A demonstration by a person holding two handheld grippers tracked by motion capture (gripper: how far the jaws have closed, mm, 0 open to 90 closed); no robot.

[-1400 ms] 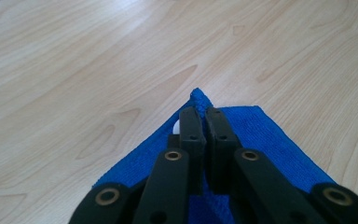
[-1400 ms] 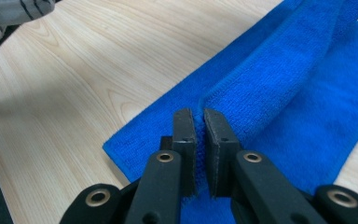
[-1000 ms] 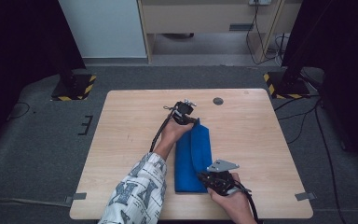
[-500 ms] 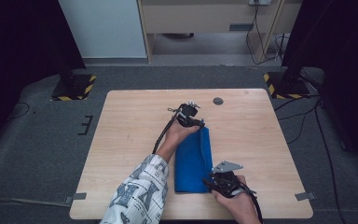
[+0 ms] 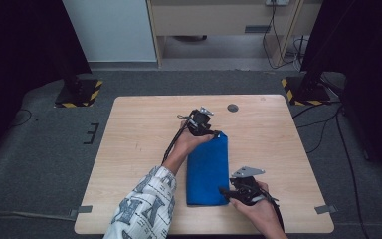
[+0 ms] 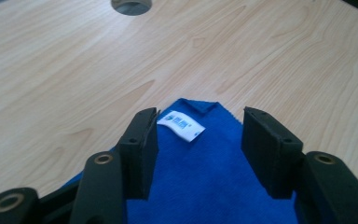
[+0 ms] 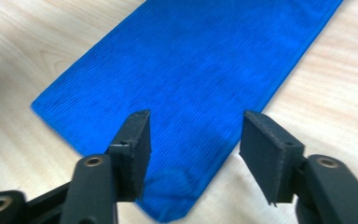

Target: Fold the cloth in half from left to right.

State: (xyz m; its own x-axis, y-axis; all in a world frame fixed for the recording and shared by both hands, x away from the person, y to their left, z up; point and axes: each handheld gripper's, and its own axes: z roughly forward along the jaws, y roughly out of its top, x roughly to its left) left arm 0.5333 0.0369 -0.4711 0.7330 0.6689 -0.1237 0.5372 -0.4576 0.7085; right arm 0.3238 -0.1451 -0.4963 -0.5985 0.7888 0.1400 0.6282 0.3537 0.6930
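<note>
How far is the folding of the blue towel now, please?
Done: the blue towel lies flat on the table as a narrow folded strip. In hand: nothing is gripped; the left gripper is open over its far, labelled end, the right gripper open over its near corner. Left: probably one more fold.

thing: blue towel [image 5: 208, 172]
look: ribbed cloth, small white label [image 6: 181, 125] at its far corner
state: folded into a long narrow strip, flat
place: on the wooden table [image 5: 139, 149], right of centre, lengthwise away from the person
</note>
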